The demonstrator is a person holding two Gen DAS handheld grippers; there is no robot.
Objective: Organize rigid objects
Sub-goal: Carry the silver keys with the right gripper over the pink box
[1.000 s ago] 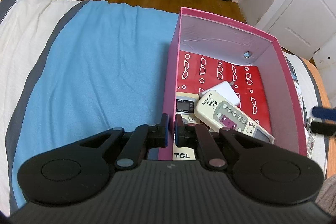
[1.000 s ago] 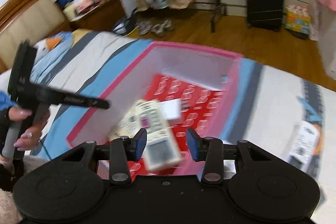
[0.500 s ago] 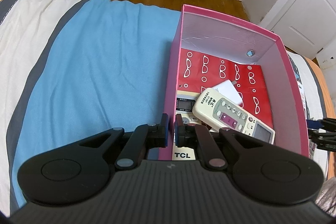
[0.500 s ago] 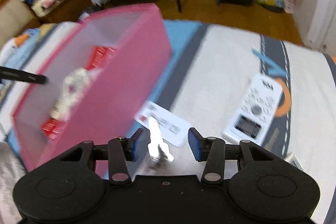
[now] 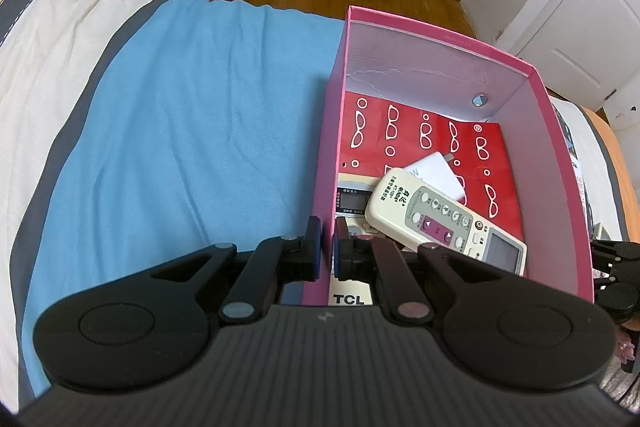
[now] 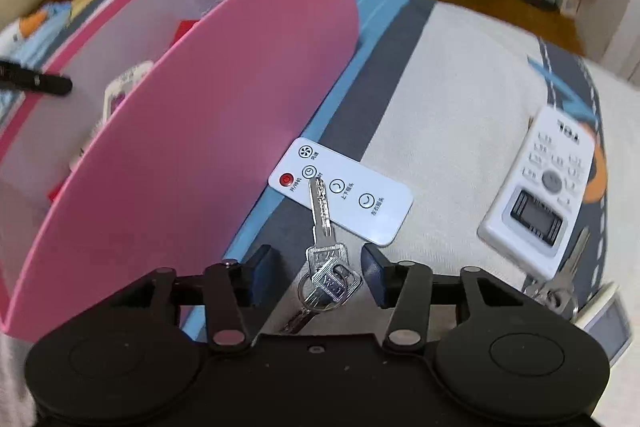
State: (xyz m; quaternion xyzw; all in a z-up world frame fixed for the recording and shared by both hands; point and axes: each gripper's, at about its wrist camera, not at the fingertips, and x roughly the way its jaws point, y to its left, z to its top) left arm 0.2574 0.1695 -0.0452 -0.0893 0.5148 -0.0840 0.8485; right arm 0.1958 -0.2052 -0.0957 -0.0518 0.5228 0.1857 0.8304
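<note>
- Left gripper (image 5: 327, 245): fingers pressed onto the near wall of the pink box (image 5: 440, 37), one finger outside and one inside, steadying it on the bed (image 5: 180, 127).
- Right gripper (image 6: 316, 273): fingers spread wide and holding nothing, hovering low over the bedcover just outside the box's long side wall.
- Key bunch (image 6: 326, 267): silver keys on a ring, lying between the spread fingers; one blade reaches forward and rests across the flat white remote (image 6: 340, 193) ahead of the fingers.
- TCL remote (image 6: 540, 187): white, with a display, well off to the right of the right fingers; a second set of keys (image 6: 560, 283) lies at its near end.
- Box contents: cream remote (image 5: 444, 217) lying ahead and right of the left fingers, over a white adapter (image 5: 436, 171) and another remote, on a red sheet.
- Step in hand, as judged: picking up the next loose item, most likely the key bunch.
- Next move calls for: lowering until the fingers straddle the key heads, closing on them rather than the loose ring, then lifting clear without dragging the flat remote, and carrying them over the wall into the box.
</note>
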